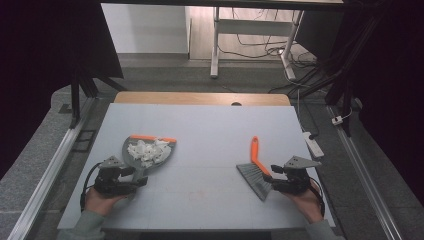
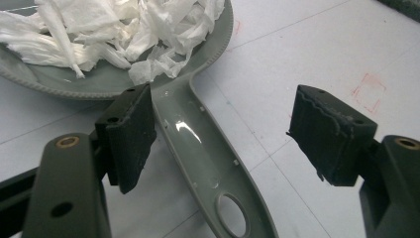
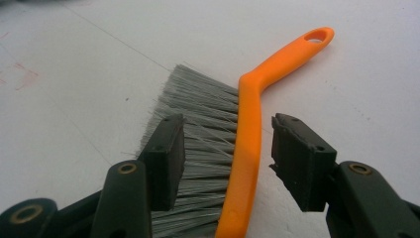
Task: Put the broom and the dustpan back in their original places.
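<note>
The high view looks forward and down over the pale grey table (image 1: 200, 125). Each gripper view sits close above that table, sharing its surface (image 2: 307, 54) (image 3: 74, 59).

Your left hand (image 1: 102, 199) comes in at about seven o'clock of the high view, low over the bench, its hand-held gripper (image 1: 140, 176) pointing toward two o'clock with the jaws standing apart, pressing nothing. Your right hand (image 1: 306, 199) comes in at about five o'clock, its hand-held gripper (image 1: 269, 181) pointing toward nine o'clock, jaws spread wide and clear of any grip. Both forearms lie low, sleeves at the bottom edge.
</note>
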Demonstrator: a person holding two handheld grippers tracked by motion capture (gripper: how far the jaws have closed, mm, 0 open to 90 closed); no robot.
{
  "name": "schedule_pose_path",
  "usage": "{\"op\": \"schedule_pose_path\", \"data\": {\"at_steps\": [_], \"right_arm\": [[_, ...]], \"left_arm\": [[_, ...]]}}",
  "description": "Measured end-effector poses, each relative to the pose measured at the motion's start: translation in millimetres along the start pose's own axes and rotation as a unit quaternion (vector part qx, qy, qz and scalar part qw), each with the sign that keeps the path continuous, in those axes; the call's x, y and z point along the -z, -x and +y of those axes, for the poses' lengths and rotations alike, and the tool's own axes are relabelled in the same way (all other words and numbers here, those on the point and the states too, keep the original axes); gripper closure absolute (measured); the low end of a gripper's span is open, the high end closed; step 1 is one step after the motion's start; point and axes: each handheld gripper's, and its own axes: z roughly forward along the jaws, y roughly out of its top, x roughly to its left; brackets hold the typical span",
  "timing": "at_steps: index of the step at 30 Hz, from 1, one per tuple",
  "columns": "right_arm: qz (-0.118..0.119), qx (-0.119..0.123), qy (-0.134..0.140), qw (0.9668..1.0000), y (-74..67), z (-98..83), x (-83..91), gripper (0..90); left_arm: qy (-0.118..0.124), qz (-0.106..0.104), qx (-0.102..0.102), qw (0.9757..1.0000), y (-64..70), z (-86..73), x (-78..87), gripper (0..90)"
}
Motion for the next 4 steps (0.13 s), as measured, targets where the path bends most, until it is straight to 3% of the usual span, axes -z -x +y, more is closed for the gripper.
{"op": "schedule_pose_path", "data": {"at_steps": [4], "right_arm": [[0.001, 0.002, -0.002, 1.0000, -0.3, -0.4, -0.3, 46.8]], "left_arm": [[0.001, 0.002, -0.001, 1.0000, 0.6, 0.2, 0.7, 26.5]]}}
